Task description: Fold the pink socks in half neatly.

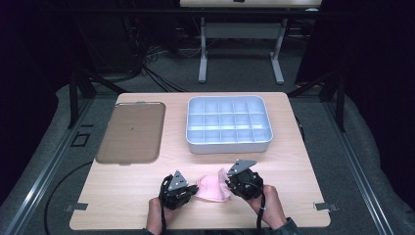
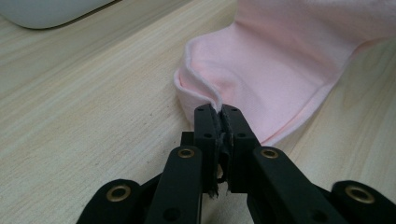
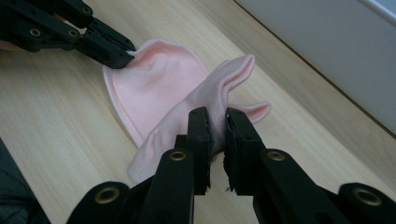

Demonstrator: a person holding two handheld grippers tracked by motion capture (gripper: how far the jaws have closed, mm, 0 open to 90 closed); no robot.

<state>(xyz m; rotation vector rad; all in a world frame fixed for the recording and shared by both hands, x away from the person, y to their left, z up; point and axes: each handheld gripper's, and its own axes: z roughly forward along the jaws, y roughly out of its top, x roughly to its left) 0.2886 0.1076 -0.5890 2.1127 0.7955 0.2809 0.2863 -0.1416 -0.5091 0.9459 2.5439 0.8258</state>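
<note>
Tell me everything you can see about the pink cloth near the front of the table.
The pink cloth is a small, soft piece that looks like knit fabric with a stitched hem. It lies crumpled on the wooden table near the front edge, in front of the compartment tray. The left gripper pinches its edge, and the right gripper clamps a bunched fold that stands up, so the cloth spans between them, partly resting on the wood.

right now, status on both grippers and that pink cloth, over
Left hand-held gripper shut on pink cloth edge. Right hand-held gripper shut on bunched fold at other end. Cloth low over table, between both. Grey tray behind, nothing in the way.
</note>
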